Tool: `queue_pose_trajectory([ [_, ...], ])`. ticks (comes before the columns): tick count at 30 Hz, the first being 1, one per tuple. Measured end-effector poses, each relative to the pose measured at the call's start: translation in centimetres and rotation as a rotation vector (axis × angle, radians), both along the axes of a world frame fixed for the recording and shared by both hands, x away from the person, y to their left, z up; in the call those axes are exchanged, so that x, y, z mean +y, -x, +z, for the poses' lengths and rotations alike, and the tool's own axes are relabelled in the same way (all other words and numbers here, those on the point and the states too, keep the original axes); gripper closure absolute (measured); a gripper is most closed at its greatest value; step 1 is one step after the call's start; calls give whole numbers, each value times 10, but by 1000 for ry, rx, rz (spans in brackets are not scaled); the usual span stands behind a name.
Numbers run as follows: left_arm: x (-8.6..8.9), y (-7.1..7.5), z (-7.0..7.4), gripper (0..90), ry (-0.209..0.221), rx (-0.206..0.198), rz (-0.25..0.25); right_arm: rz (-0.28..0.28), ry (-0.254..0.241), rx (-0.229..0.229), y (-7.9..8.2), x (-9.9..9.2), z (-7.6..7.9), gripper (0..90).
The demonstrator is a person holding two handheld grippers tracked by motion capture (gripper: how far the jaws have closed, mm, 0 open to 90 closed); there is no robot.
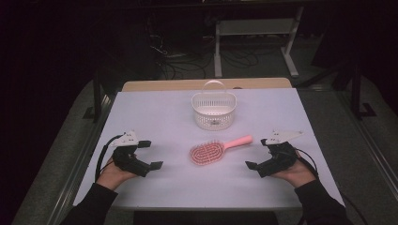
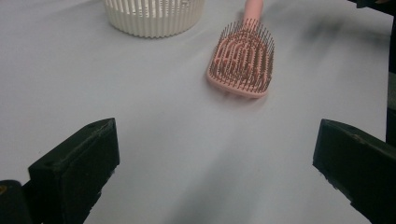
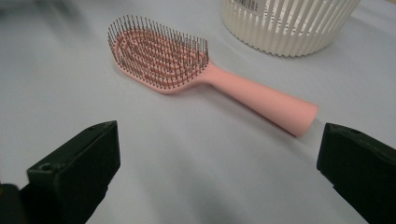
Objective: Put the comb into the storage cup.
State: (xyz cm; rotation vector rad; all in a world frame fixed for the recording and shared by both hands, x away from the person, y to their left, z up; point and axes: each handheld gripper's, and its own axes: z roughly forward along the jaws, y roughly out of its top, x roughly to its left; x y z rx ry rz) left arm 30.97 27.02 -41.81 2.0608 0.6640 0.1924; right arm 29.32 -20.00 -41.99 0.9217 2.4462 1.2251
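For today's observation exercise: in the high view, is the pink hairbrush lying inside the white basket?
No: the hairbrush lies on the table in front of the basket.

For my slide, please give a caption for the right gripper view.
Open right gripper faces a pink hairbrush lying bristles-up beside a white basket.

Bare table (image 1: 155,112) betw grippers; hairbrush (image 1: 209,152) centre; basket (image 1: 214,110) behind

- Table (image 1: 155,117): white top, wooden far edge.
- Pink hairbrush (image 1: 213,150): lies centre, bristles up, handle pointing right and far.
- White slatted basket (image 1: 213,111): upright, just beyond brush.
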Motion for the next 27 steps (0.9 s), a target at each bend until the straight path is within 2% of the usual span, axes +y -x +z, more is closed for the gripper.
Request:
queue_pose_trajectory([
  [10,0,-2,-1,4,7,3,7,-4,6,4,-1,-3,2,0],
  [17,-2,-3,-3,4,-4,1,-13,2,40,8,-3,3,1,0],
  [22,-4,-3,-4,4,-18,7,-22,-3,38,8,-9,4,4,0],
  [27,-5,-3,-4,4,-11,8,-21,-7,35,10,-14,4,6,0],
])
